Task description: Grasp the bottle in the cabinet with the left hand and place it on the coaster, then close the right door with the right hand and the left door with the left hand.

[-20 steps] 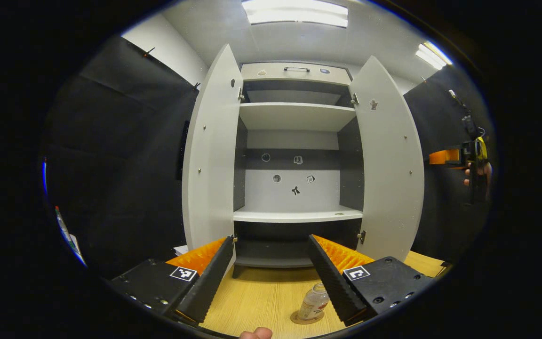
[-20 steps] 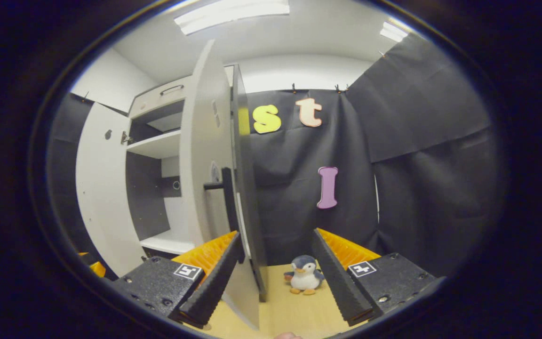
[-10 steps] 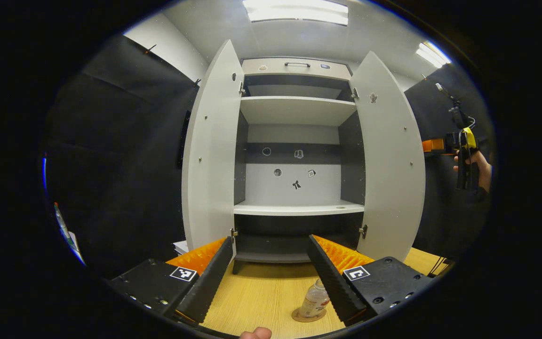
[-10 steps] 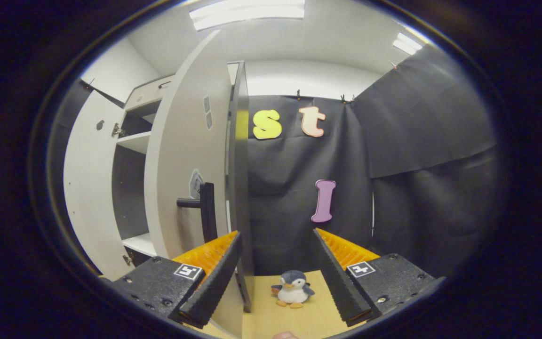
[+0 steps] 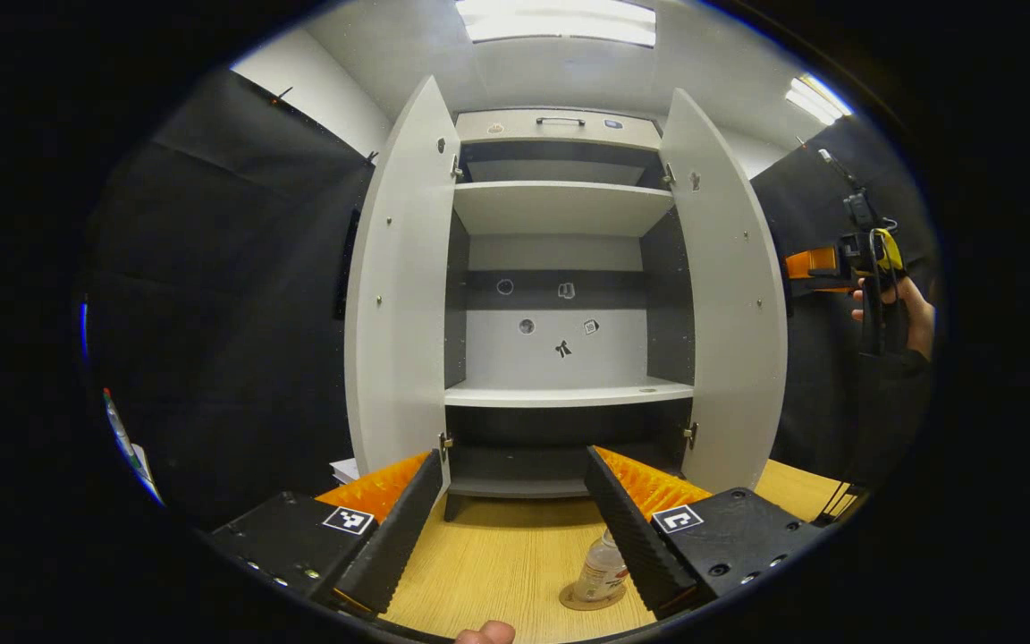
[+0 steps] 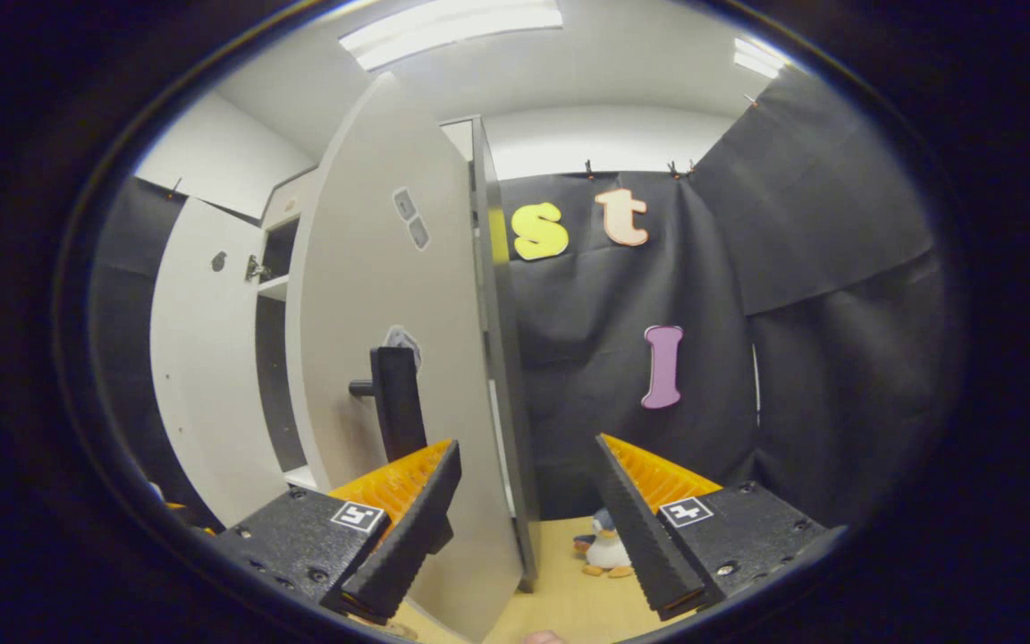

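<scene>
Your left gripper [image 5: 508, 519] is wide open, empty, above the bottle [image 5: 600, 569] on its coaster [image 5: 588, 599]. Right gripper [image 6: 524, 510] also gapes empty, beside the right door [image 6: 390, 295].

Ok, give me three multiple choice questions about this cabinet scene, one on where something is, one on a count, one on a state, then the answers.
1. Where is the bottle?
A. On the coaster on the table
B. On the cabinet's top shelf
C. Between the left gripper's fingers

2. How many cabinet doors stand open?
A. None
B. One
C. Two

3. What state is the right gripper in?
A. Shut on the door handle
B. Open, holding nothing
C. Shut on the penguin toy

Answers:
1. A: in the left gripper view the bottle stands on the round coaster on the wooden table, in front of the cabinet.
2. C: the left door and the right door are both swung out, with the shelves in sight between them.
3. B: in the right gripper view its fingers are spread apart with nothing between them; the door handle lies just beyond the left finger.
</scene>
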